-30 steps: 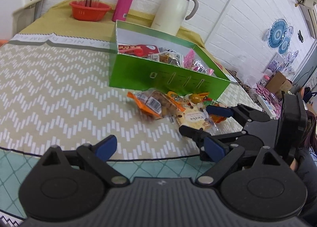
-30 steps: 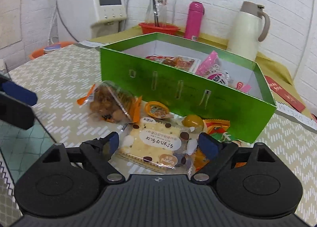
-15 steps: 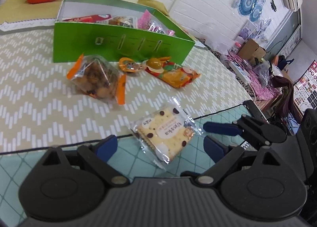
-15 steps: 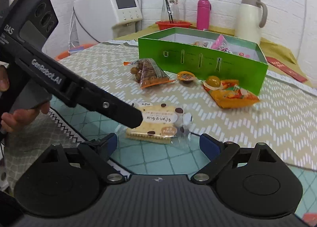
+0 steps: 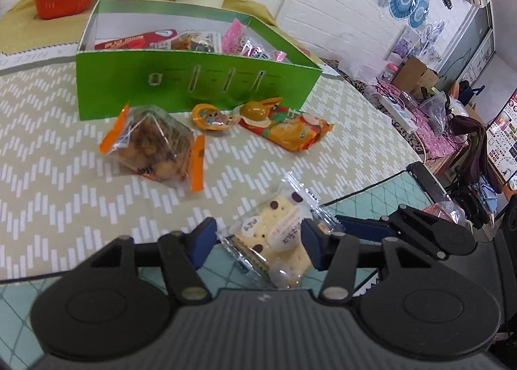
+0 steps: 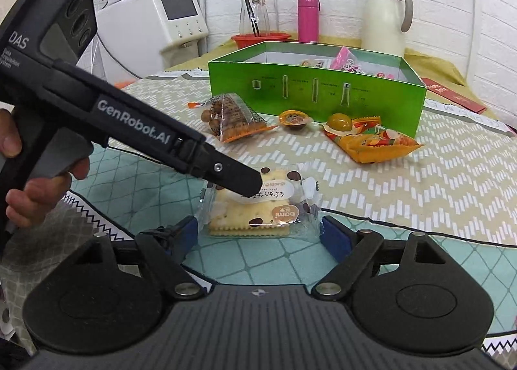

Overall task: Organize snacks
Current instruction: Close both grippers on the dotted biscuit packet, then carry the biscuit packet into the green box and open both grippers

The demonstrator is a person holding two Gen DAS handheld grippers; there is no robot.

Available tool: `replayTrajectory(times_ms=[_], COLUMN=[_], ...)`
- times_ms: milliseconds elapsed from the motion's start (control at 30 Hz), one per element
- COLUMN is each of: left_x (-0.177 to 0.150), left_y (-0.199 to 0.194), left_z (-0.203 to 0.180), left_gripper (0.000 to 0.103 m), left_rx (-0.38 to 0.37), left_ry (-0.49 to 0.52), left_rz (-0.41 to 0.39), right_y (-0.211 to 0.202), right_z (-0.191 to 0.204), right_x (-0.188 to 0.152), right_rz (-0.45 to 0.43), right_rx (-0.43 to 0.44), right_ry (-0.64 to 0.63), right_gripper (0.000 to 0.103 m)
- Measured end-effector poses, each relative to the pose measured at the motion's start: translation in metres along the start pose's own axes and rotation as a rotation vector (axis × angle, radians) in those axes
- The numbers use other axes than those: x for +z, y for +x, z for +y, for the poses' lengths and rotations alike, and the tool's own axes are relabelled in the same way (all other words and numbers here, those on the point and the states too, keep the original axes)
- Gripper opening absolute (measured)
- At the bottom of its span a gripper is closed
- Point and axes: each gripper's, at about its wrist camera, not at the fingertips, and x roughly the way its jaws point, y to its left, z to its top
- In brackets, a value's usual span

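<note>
A cracker packet lies on the teal cloth near the table's front edge. My left gripper is open with its fingers either side of the packet; its body reaches in from the left in the right wrist view. My right gripper is open just in front of the packet and shows at the right in the left wrist view. Behind lie a clear nut bag, a jelly cup and an orange snack bag. The green box holds several snacks.
At the back stand a cream thermos jug, a pink bottle, a red bowl with a glass carafe, and a white appliance. A red packet lies right of the box.
My left gripper moved forward and narrowed around the cracker packet. My right gripper stayed open and came slightly closer to the packet.
</note>
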Motion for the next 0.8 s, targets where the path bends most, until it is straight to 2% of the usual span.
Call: replayTrajectory(times_ms=[67, 133, 267, 333, 400, 500, 633, 667, 700, 800], left_x=[-0.002, -0.003, -0.008, -0.007, -0.007, -0.008, -0.005, -0.002, 0.001, 0.012], left_y=[0.001, 0.002, 0.008, 0.007, 0.004, 0.001, -0.007, -0.01, -0.013, -0.018], left_z=[0.001, -0.004, -0.025, -0.023, -0.015, -0.013, -0.014, -0.014, -0.014, -0.014], left_gripper=[0.072, 0.072, 0.057, 0.049, 0.036, 0.034, 0.034, 0.033, 0.033, 0.031], left_rx=[-0.027, -0.007, 0.093, 0.09, 0.083, 0.071, 0.069, 0.075, 0.07, 0.043], left_ry=[0.0, 0.024, 0.161, 0.124, 0.082, 0.056, 0.03, 0.028, 0.023, -0.005], left_rz=[-0.008, -0.017, -0.027, -0.033, -0.043, -0.048, -0.078, -0.091, -0.101, -0.124], right_y=[0.002, 0.005, 0.008, 0.006, 0.005, 0.002, -0.004, -0.005, -0.007, -0.013], right_z=[0.0, 0.002, 0.001, -0.003, -0.004, 0.001, -0.001, -0.001, -0.001, -0.009], right_x=[0.001, 0.001, 0.003, 0.005, 0.006, 0.007, 0.013, 0.016, 0.018, 0.031], right_rz=[-0.001, -0.005, -0.027, -0.034, -0.034, -0.034, -0.054, -0.065, -0.075, -0.12], right_rx=[-0.002, -0.009, -0.028, -0.024, -0.023, -0.032, -0.04, -0.046, -0.066, -0.079], right_ry=[-0.009, -0.021, -0.019, 0.014, 0.019, -0.006, -0.014, -0.026, -0.037, -0.032], right_gripper=[0.103, 0.103, 0.101, 0.098, 0.097, 0.095, 0.085, 0.069, 0.061, 0.057])
